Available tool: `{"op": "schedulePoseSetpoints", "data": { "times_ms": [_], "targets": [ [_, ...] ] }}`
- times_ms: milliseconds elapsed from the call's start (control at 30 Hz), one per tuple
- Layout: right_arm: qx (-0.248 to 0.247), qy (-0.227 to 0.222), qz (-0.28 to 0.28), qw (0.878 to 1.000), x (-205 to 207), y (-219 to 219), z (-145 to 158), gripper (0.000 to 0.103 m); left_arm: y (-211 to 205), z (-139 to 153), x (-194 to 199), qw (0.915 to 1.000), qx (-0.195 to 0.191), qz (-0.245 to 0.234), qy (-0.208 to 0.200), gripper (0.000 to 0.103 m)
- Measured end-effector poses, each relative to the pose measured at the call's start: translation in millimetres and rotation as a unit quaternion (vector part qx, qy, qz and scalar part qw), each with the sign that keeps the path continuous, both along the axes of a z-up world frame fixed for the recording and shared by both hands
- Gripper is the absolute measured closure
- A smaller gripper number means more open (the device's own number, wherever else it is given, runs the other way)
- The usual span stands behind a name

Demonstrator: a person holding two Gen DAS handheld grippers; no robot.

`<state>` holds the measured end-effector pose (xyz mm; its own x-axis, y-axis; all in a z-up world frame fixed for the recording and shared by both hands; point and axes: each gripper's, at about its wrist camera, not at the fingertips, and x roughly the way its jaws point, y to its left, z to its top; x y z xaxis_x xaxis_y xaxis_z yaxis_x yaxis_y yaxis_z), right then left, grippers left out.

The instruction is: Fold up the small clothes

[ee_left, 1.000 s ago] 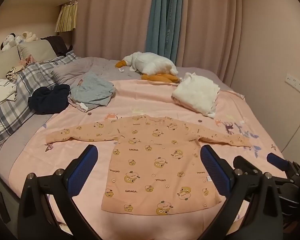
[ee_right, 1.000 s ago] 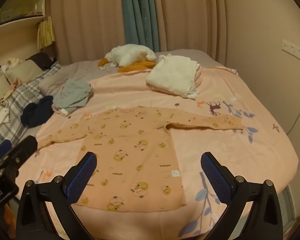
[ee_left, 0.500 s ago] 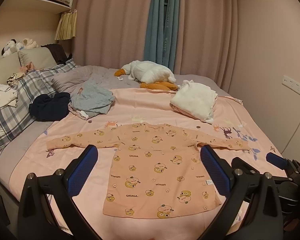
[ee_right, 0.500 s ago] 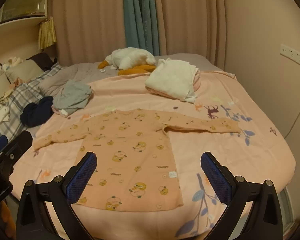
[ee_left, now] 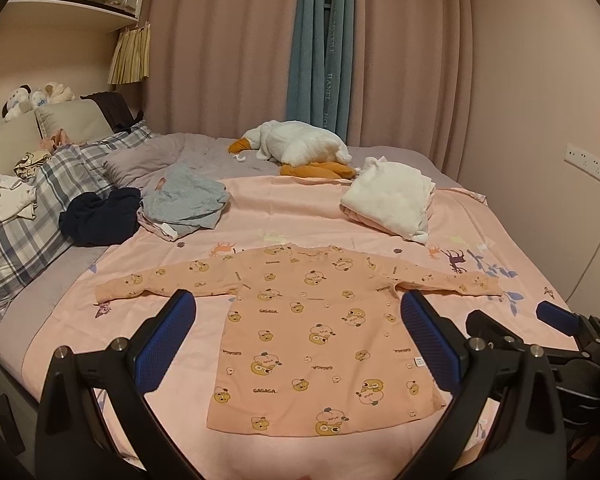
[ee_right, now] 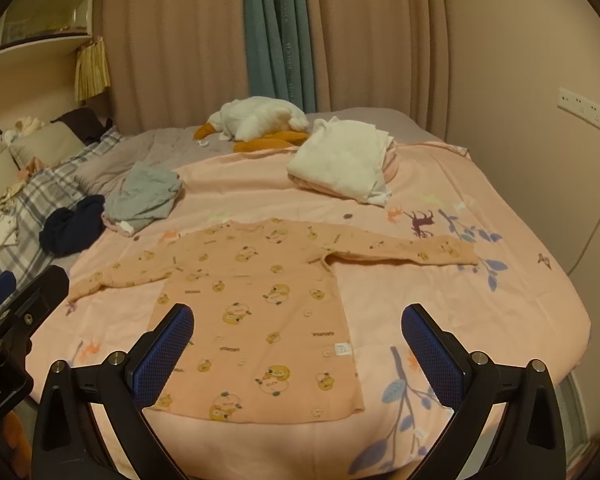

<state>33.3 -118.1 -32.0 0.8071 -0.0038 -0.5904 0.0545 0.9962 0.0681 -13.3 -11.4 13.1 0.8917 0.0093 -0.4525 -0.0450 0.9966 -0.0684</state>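
Ahead of both wide, empty claws, left gripper and right gripper, lay the shirt: light, limp; sleeve cuffs looked best to pinch.

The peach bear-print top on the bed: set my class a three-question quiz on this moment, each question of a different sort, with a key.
1. True or false: the peach top lies flat with both sleeves spread out.
2. Multiple choice: the left gripper and right gripper are A) both open and empty, B) both shut on cloth, C) one open, one shut.
3. Fill in: behind the top's right sleeve lies a folded ____ pile.

Key: 1 true; 2 A; 3 white.
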Motion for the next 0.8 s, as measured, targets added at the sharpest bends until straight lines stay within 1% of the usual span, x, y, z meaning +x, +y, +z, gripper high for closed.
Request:
{"op": "schedulePoseSetpoints", "data": {
  "times_ms": [167, 333, 800],
  "targets": [
    [0.0, 0.002, 0.003, 1.0, -0.6, -1.9, -0.4, 0.0, 0.2, -1.2, -1.2, 1.0, -0.001, -0.001, 0.001, 0.0],
    [0.011, 0.003, 0.011, 1.0, -1.8, -3.2, -0.9, 0.0, 1.8, -1.3, -2.4, 1.0, -0.005, -0.003, 0.002, 0.0],
    [0.002, 0.003, 0.013, 1.0, -3.1, -1.6, -1.0, 0.0, 0.6, 1.0, -4.8, 1.0, 0.004, 0.008, 0.002, 0.0]
  ]
}}
